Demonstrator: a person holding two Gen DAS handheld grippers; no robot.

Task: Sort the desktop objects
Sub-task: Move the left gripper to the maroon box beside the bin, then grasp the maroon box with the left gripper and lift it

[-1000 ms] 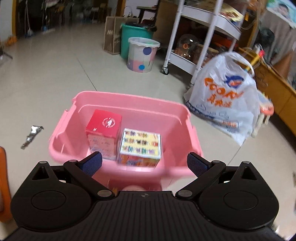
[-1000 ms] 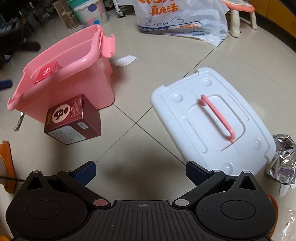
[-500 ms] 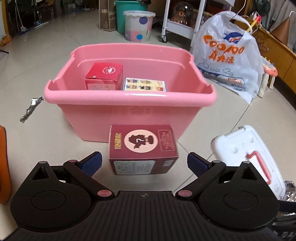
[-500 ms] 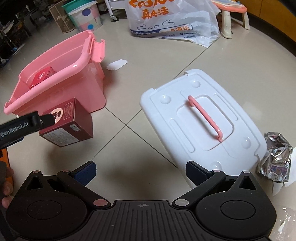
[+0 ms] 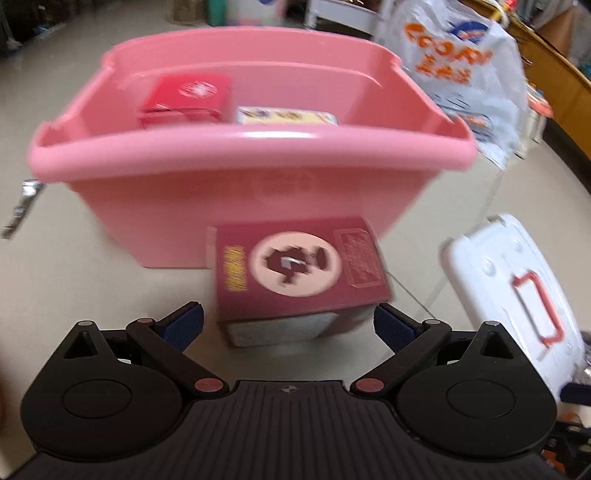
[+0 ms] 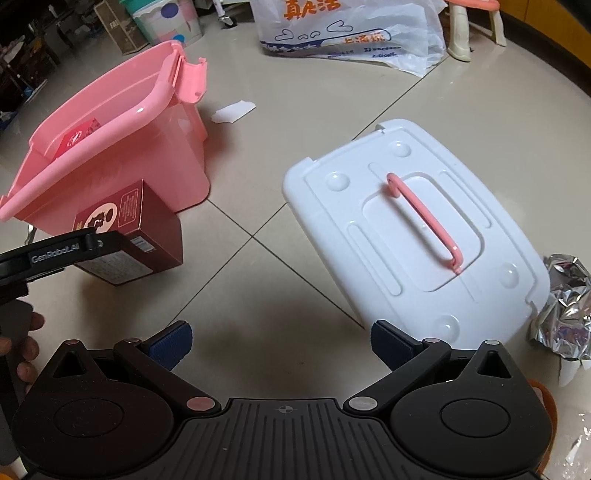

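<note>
- Holding your left gripper (image 5: pixel 288 326) low over the tiled floor (image 6: pixel 332 92), you had its fingers spread wide, nothing between the blue pads (image 5: pixel 183 325), with the maroon box (image 5: pixel 295 273) lying just ahead of the gap.
- That maroon box sat on the floor right against the near wall of the pink bin (image 5: pixel 243 184) (whether the two touched, the blur hid).
- Inside the bin you had a red box (image 5: pixel 188 98) and, beside it to the right, a pale box with a printed top (image 5: pixel 286 115).
- Your right gripper (image 6: pixel 280 341) hung above bare tile, fingers equally wide apart and holding nothing.
- Its view showed the white lid (image 6: pixel 413 236) with its pink handle (image 6: pixel 424 223) lying flat on the floor, well apart from the bin.
- A crumpled foil wrapper (image 6: pixel 565 310) lay just beside the lid's far-right corner, and a white printed plastic bag (image 6: pixel 351 29) sat farther back.
</note>
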